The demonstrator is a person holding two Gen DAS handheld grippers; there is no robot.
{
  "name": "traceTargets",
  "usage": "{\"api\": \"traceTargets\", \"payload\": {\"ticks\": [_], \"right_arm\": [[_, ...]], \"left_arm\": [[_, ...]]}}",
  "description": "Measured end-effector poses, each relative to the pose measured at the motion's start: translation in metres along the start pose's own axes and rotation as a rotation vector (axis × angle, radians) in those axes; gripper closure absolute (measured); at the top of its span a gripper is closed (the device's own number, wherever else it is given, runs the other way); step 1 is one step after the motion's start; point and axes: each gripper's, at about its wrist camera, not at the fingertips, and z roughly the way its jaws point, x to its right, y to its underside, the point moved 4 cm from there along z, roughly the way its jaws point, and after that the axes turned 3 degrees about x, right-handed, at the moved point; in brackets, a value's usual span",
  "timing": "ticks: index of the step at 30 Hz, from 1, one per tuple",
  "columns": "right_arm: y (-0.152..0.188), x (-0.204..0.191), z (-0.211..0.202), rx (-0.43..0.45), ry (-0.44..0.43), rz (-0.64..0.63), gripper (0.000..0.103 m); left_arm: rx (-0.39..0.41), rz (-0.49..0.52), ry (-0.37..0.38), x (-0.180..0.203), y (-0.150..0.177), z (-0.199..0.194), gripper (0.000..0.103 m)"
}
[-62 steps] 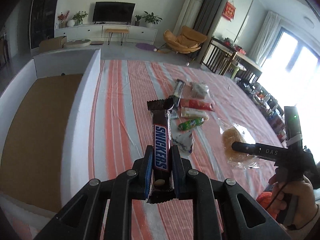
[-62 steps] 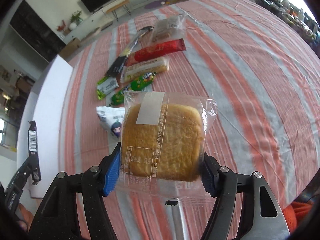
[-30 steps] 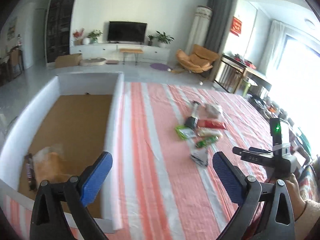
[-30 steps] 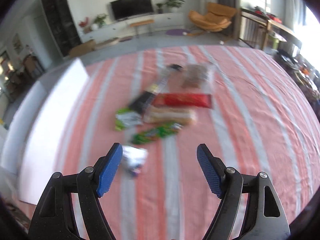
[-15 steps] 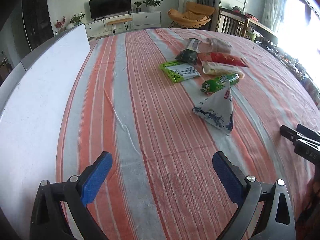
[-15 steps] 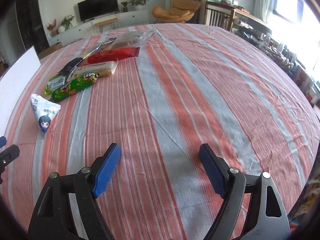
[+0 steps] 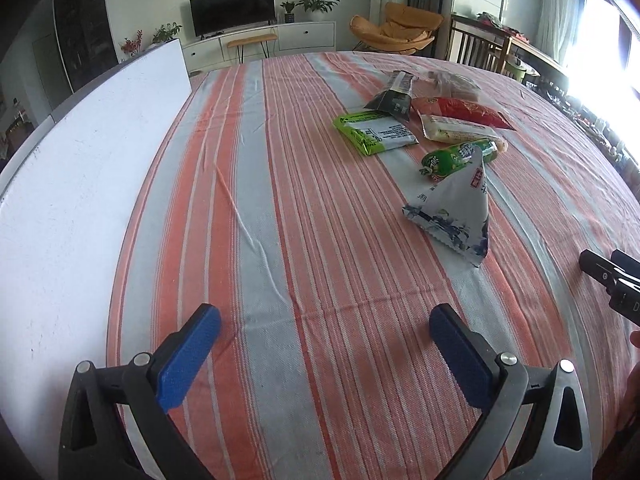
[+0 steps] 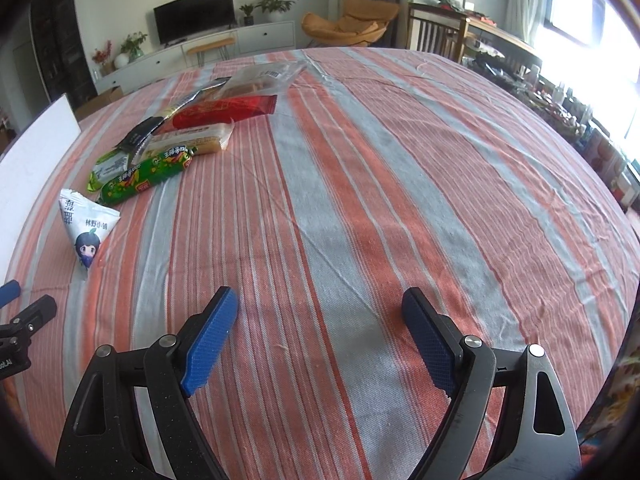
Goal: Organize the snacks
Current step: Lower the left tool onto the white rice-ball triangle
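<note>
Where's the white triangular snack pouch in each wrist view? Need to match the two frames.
Left wrist view: the white triangular pouch is right of centre, standing on the striped tablecloth just in front of the green sausage stick.
Right wrist view: the pouch is at the left edge, mid-height, cartoon face showing, again just in front of the sausage stick.
Shared landmark: the TV on the far wall.

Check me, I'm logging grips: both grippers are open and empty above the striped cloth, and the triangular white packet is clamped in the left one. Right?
Not quite. The left wrist view shows the triangular white packet lying on the striped cloth, ahead of the left gripper. Both grippers, the right gripper too, are open and empty.
</note>
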Motion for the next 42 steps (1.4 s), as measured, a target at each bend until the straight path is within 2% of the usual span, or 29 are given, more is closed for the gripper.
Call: {"api": "traceTargets", "payload": {"ticks": [2,4,6,9,11,13,14,16,17,23,26,28,30,32,34,37,39,41,42], "right_arm": [[0.000,0.000,0.000,0.000,-0.002,0.000,0.015],[0.000,0.000,0.000,0.000,-0.004,-0.002,0.015],[0.000,-0.002,0.001,-0.004,-0.007,-0.008,0.013],[0.000,-0.002,0.001,-0.004,-0.008,-0.008,0.012],[0.000,-0.002,0.001,-0.004,-0.009,-0.008,0.012],[0.000,-0.002,0.001,-0.004,-0.009,-0.008,0.012],[0.000,-0.002,0.001,-0.004,-0.008,-0.008,0.012],[0.000,-0.002,0.001,-0.004,-0.008,-0.008,0.012],[0.000,-0.002,0.001,-0.004,-0.008,-0.008,0.012],[0.000,-0.002,0.001,-0.004,-0.008,-0.008,0.012],[0.000,-0.002,0.001,-0.003,-0.008,-0.008,0.012],[0.000,-0.002,0.001,-0.003,-0.008,-0.008,0.012],[0.000,-0.002,0.001,-0.003,-0.010,-0.007,0.012],[0.000,-0.002,0.001,-0.003,-0.012,-0.007,0.012],[0.000,-0.002,0.001,-0.003,-0.013,-0.007,0.012],[-0.001,-0.003,0.002,-0.005,-0.012,-0.008,0.012],[-0.003,-0.005,0.004,-0.037,-0.020,-0.021,0.010],[-0.016,-0.008,0.009,-0.127,-0.066,0.027,0.011],[-0.026,-0.012,0.011,-0.154,-0.154,0.093,0.013]], "left_arm": [[-0.010,0.007,0.014,0.004,0.000,-0.001,0.001],[-0.003,0.004,0.097,0.017,-0.006,-0.005,0.001],[0.035,0.022,0.140,0.036,-0.018,-0.010,0.001],[0.056,0.094,0.133,0.063,-0.040,-0.001,0.001],[0.053,0.105,0.089,0.070,-0.051,0.017,0.001],[0.038,0.080,0.081,0.067,-0.060,0.032,0.011],[0.024,0.064,0.091,0.064,-0.062,0.037,0.027],[0.045,0.073,0.082,0.060,-0.063,0.035,0.055],[0.043,0.081,0.089,0.058,-0.061,0.033,0.061],[0.056,0.077,0.032,0.024,-0.048,0.017,0.065],[0.062,0.086,-0.005,0.015,-0.043,0.019,0.061],[0.063,0.073,-0.016,0.011,-0.043,0.021,0.053],[0.050,0.051,-0.015,0.008,-0.043,0.024,0.034],[0.033,0.014,-0.010,0.001,-0.044,0.029,0.023],[0.029,-0.011,0.021,-0.004,-0.044,0.030,0.021],[0.016,0.025,0.018,0.003,-0.043,0.033,0.012],[0.006,0.033,0.037,0.005,-0.043,0.035,0.004],[0.001,0.041,0.041,0.007,-0.043,0.036,0.001],[-0.001,0.043,0.044,0.008,-0.043,0.036,0.001]]}}
